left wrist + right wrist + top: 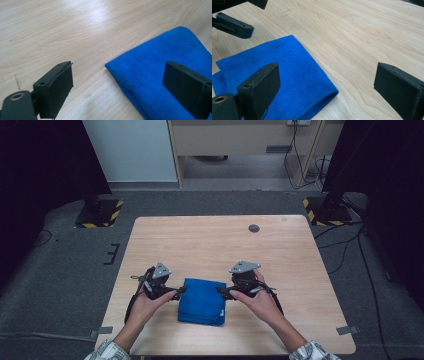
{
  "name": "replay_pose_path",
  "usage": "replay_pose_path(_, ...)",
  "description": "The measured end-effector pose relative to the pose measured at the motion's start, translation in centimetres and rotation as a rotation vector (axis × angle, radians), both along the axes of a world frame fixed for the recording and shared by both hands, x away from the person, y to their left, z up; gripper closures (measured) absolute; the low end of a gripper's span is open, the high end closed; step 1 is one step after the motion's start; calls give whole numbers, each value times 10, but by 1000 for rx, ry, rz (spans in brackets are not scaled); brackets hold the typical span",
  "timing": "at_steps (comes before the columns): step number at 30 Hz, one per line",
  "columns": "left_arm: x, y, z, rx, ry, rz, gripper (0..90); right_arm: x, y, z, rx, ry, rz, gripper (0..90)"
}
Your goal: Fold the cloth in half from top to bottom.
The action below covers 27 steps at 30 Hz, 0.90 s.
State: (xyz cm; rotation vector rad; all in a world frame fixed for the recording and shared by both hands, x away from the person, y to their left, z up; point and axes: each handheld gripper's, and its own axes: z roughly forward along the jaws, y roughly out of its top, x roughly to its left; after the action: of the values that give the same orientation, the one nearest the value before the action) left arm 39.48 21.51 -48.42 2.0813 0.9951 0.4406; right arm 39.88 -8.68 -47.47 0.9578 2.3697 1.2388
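Solid blue cloth [202, 301], pale wood-grain table [215, 240], black claws

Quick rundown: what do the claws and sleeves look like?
Left claw and right claw: black bodies, each topped by a grey three-cornered plate, black cables trailing back. Jaws are black rectangular blocks with flat pads. Sleeves are light with a dark pattern.

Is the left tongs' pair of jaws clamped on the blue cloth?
No. In the left gripper view the left tongs stand wide open above the folded blue cloth, with neither pad pressing on it.
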Motion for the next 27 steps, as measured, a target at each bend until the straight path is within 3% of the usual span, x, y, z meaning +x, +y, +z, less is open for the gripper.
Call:
replay_pose_path(5,9,0,1,-40,-19,28,90,6,-11,2,7,-5,-23,72)
replay_pose_path(10,8,6,0,-23,-35,28,83,10,-25,0,18,-3,-59,74)
replay_pose_path(18,11,23,-12,-2,-9,64,74,13,-57,-5,16,10,-119,79)
replay_pose_path(27,15,42,-18,8,2,137,73,17,-98,-7,38,4,-200,82)
